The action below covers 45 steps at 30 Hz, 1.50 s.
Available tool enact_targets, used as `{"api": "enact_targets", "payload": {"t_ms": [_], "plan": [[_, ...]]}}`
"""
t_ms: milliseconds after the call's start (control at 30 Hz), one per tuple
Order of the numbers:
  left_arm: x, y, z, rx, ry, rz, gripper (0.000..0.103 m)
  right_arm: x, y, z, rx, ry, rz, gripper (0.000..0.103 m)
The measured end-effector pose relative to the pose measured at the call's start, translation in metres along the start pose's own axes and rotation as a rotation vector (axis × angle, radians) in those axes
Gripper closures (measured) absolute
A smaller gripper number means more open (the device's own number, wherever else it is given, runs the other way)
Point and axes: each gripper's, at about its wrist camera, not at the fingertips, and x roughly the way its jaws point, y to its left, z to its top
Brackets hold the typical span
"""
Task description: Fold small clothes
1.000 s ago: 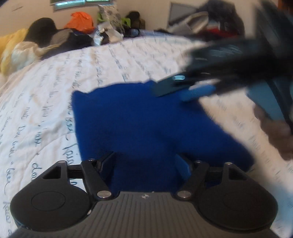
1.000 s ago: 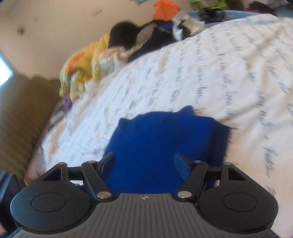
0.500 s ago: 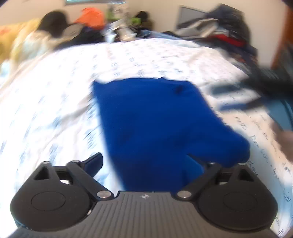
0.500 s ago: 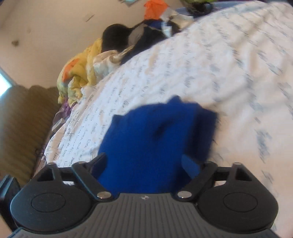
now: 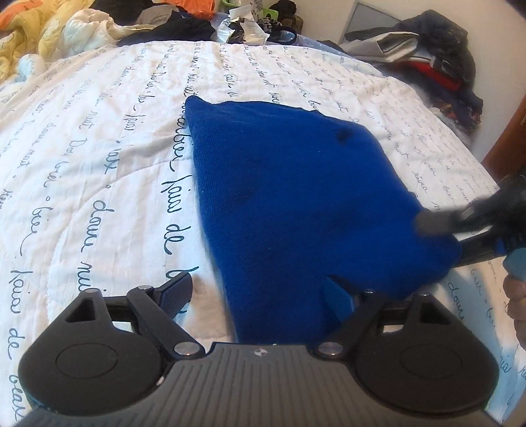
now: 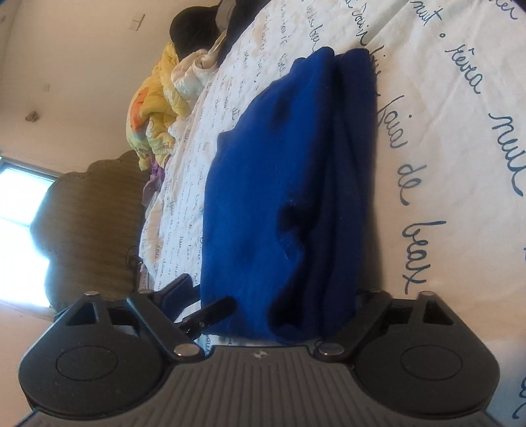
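A blue knitted garment (image 5: pixel 296 197) lies folded on the white quilt. My left gripper (image 5: pixel 256 292) is at its near edge. The jaws are wide and closing, one finger on the bare quilt and the other over the cloth, with neither pad pressing. My right gripper (image 5: pixel 457 236) is blurred at the garment's right corner, one finger above the cloth and one below. In the right wrist view the blue garment (image 6: pixel 289 184) bulges between the right gripper's (image 6: pixel 273 292) closing jaws. It hides one finger, and no firm pinch shows.
The white quilt (image 5: pixel 98 164) with dark handwriting spreads wide on the left. Piles of clothes and bedding (image 5: pixel 65 29) line the far edge, and more dark clothes (image 5: pixel 437 62) are heaped at the far right. A hand (image 5: pixel 514 295) shows at the right edge.
The right gripper swept from above the garment's middle down to its right corner and rolled onto its side. The left gripper's jaws spread wider and shifted to the garment's near edge.
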Motion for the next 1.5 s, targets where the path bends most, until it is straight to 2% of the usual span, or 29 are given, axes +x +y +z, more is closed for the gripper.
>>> {"api": "enact_targets", "payload": {"t_ms": [33, 67, 133, 733, 800, 900, 1033, 1133, 1167, 1200, 1233, 1267, 1300, 1333, 1367, 1433, 1500], "plan": [[-0.002, -0.001, 0.0, 0.006, -0.001, 0.002, 0.029, 0.004, 0.002, -0.001, -0.019, 0.018, -0.036, 0.069], [-0.002, -0.002, 0.001, 0.014, 0.0, 0.004, 0.038, 0.007, 0.0, -0.002, -0.037, 0.042, -0.074, 0.078], [-0.001, -0.002, 0.002, 0.025, 0.003, 0.007, 0.046, 0.007, -0.001, -0.004, -0.058, 0.046, -0.075, 0.078], [-0.003, 0.004, 0.002, 0.012, 0.006, -0.007, 0.046, 0.001, -0.002, -0.004, -0.065, 0.053, -0.081, 0.076], [-0.005, 0.013, 0.003, -0.038, 0.01, -0.041, 0.046, -0.001, -0.003, -0.003, -0.056, 0.051, -0.063, 0.073], [-0.007, 0.033, 0.004, -0.148, 0.022, -0.133, 0.046, -0.008, -0.007, -0.003, -0.035, 0.032, -0.035, 0.067], [-0.005, 0.052, 0.004, -0.275, 0.066, -0.264, 0.046, -0.016, -0.014, -0.001, -0.005, 0.014, -0.006, 0.066], [0.002, 0.054, 0.002, -0.346, 0.118, -0.363, 0.046, -0.019, -0.016, 0.0, 0.016, -0.001, 0.009, 0.056], [0.004, 0.053, 0.001, -0.357, 0.126, -0.374, 0.046, -0.019, -0.016, 0.0, 0.015, -0.003, 0.008, 0.05], [0.005, 0.051, 0.001, -0.359, 0.127, -0.369, 0.048, -0.019, -0.014, 0.0, 0.007, -0.004, 0.002, 0.047], [0.007, 0.049, 0.002, -0.355, 0.133, -0.347, 0.064, -0.018, -0.013, 0.0, -0.001, -0.004, -0.007, 0.047], [0.008, 0.048, 0.004, -0.346, 0.146, -0.304, 0.092, -0.016, -0.011, 0.0, -0.01, -0.004, -0.018, 0.053], [0.008, 0.047, 0.007, -0.329, 0.155, -0.268, 0.092, -0.013, -0.007, -0.001, -0.042, -0.005, -0.047, 0.084], [0.004, 0.048, 0.01, -0.313, 0.148, -0.255, 0.092, -0.011, 0.0, -0.001, -0.099, 0.007, -0.09, 0.088], [-0.002, 0.047, 0.013, -0.289, 0.133, -0.243, 0.092, -0.012, 0.011, -0.002, -0.168, 0.009, -0.129, 0.088], [-0.019, 0.039, 0.017, -0.178, 0.086, -0.183, 0.091, -0.019, 0.035, -0.006, -0.296, 0.0, -0.178, 0.089], [-0.023, 0.029, 0.014, -0.088, 0.086, -0.146, 0.089, -0.02, 0.055, -0.017, -0.454, 0.009, -0.295, 0.088]]}}
